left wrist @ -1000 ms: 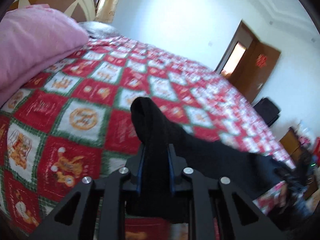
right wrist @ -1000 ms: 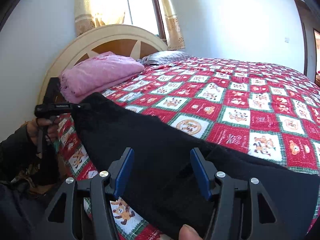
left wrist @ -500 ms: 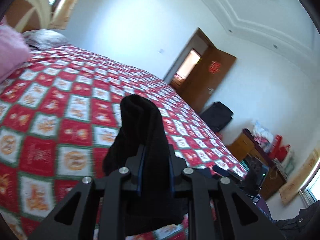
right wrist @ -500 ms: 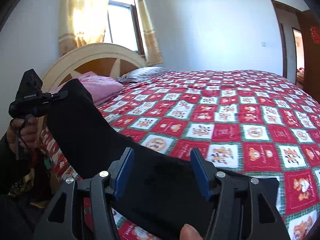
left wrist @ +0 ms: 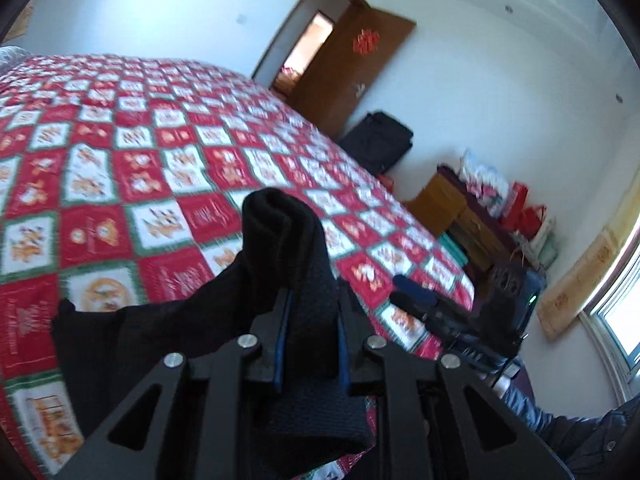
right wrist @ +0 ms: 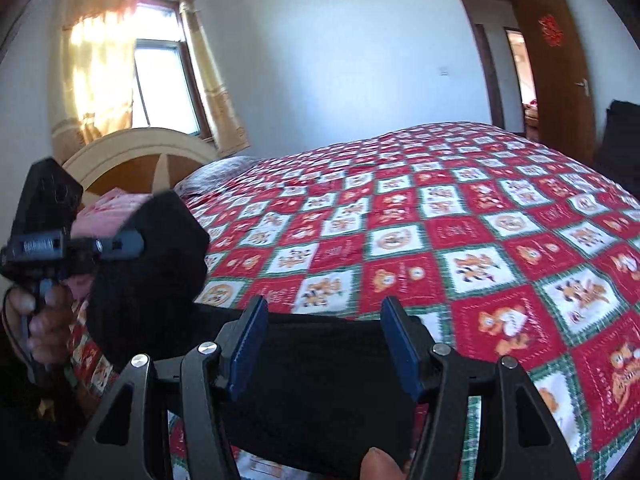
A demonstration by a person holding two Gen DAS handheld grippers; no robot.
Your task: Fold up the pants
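Observation:
The black pants (left wrist: pixel 280 232) are pinched in my left gripper (left wrist: pixel 312 300), which is shut on one bunched end that sticks up past the fingertips. The rest of the cloth hangs down to the left over the bed. In the right wrist view a broad flat band of the pants (right wrist: pixel 320 380) fills the gap between the blue pads of my right gripper (right wrist: pixel 324 320), which is shut on it. The left gripper (right wrist: pixel 120 244) is close by on the left, a hand (right wrist: pixel 40 320) on its handle. My right gripper (left wrist: pixel 416 304) also shows in the left wrist view, at the right.
A red, white and green patchwork quilt (right wrist: pixel 480 240) covers the bed. A pink blanket (right wrist: pixel 108 208) lies by the headboard (right wrist: pixel 132 152). Past the foot of the bed are a brown door (left wrist: pixel 344 68), a black suitcase (left wrist: pixel 376 140) and a wooden cabinet (left wrist: pixel 472 224) with bags.
My left gripper has swung along the bed edge towards the right gripper with the pants end, doubling the cloth over. The pink blanket left its view. The right gripper shifted and rolled a little.

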